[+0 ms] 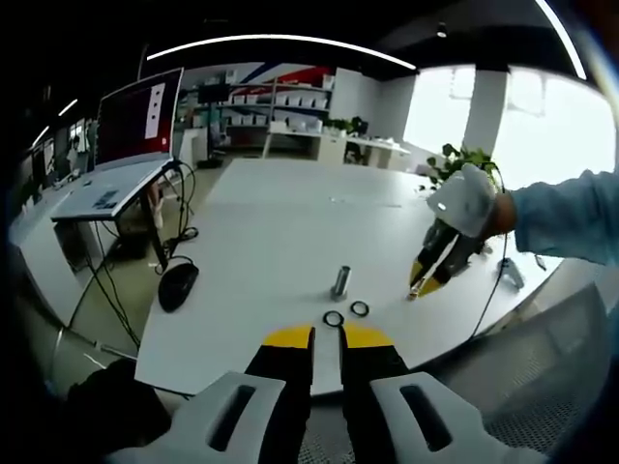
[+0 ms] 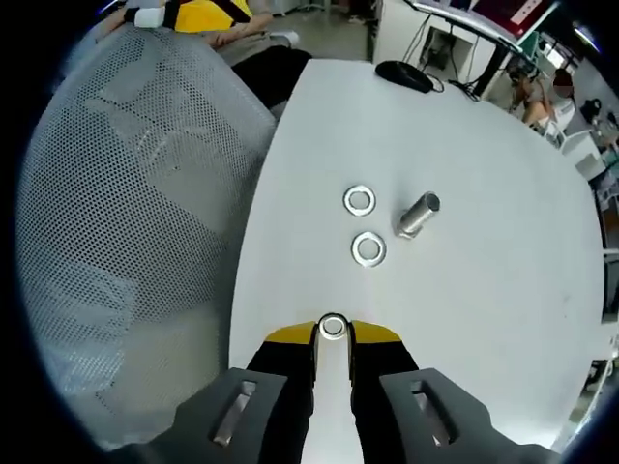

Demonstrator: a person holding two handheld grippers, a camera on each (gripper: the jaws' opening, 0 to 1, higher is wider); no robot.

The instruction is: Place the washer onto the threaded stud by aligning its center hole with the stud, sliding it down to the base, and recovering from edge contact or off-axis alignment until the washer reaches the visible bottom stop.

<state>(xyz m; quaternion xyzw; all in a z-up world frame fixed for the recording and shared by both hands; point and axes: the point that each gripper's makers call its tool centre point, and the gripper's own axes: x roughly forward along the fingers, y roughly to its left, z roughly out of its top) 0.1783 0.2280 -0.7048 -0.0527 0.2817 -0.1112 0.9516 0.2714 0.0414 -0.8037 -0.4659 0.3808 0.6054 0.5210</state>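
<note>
Right gripper (image 2: pixel 333 333) pinches a washer (image 2: pixel 333 326) edge-on, left gripper (image 1: pixel 328 340) nearly closed and empty; a tilted approach could snag the stud (image 2: pixel 418 215) threads.

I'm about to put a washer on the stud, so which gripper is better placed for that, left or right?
Right. The right gripper already pinches a washer at its tips and faces the stud across bare table. The left gripper is shut with nothing visible in it; two more washers lie flat beside the stud.

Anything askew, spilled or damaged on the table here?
Nothing stands out. The stud stands upright, two washers lie flat beside it, and the right gripper pinches a third washer.
</note>
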